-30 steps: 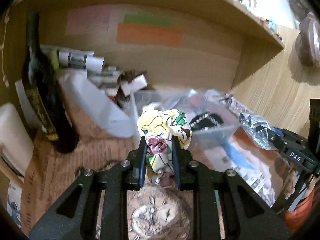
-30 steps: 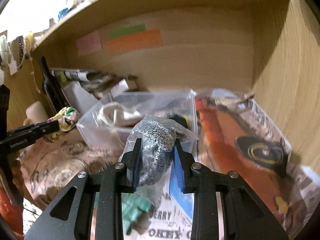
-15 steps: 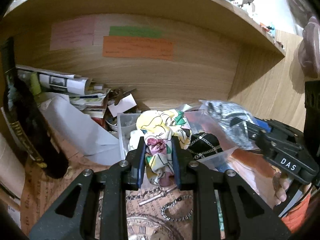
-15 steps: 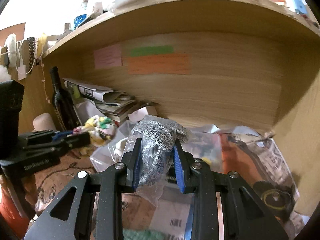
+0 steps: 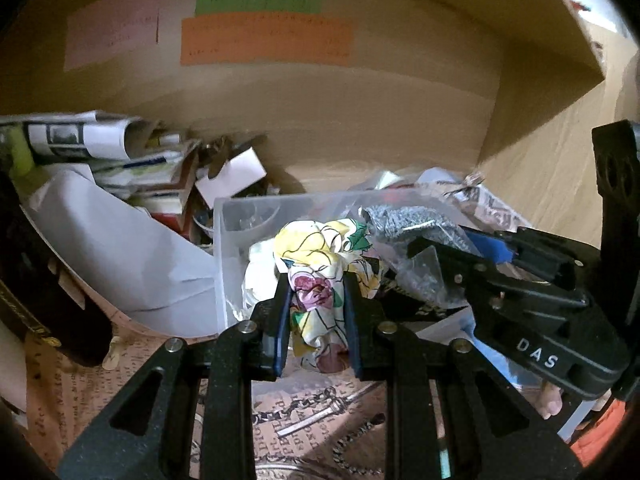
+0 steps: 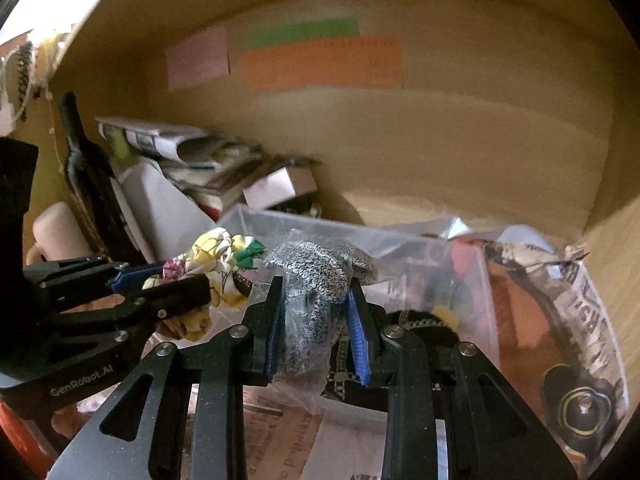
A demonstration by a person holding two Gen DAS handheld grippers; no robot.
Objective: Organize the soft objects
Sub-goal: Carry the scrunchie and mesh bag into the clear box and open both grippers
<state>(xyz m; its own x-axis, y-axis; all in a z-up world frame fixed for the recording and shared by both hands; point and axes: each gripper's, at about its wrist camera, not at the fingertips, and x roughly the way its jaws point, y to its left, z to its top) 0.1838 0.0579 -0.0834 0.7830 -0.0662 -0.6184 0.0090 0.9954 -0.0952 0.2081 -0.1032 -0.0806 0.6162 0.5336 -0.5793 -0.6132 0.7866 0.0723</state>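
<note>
My left gripper (image 5: 316, 292) is shut on a crumpled floral cloth (image 5: 320, 256), yellow, white, pink and green, held over the near edge of a clear plastic bin (image 5: 236, 216). My right gripper (image 6: 316, 300) is shut on a grey speckled knit item in a clear bag (image 6: 316, 272), also over the bin (image 6: 304, 224). The two grippers are side by side: the right one (image 5: 452, 248) shows in the left wrist view, the left one (image 6: 160, 280) with the cloth (image 6: 216, 252) in the right wrist view. The bin holds white fabric (image 5: 256, 280) and a dark item with a chain (image 6: 416, 320).
A dark bottle (image 6: 88, 168) stands at the left beside stacked papers (image 5: 100, 144) and a white sheet (image 5: 120, 248). Coloured paper notes (image 5: 264, 36) hang on the wooden back wall. Printed paper (image 5: 312, 420) covers the shelf floor. A side wall (image 5: 560, 152) closes the right.
Both grippers have moved forward and closer together with their loads, and now hang over the clear bin. The bin looks nearer in both views.
</note>
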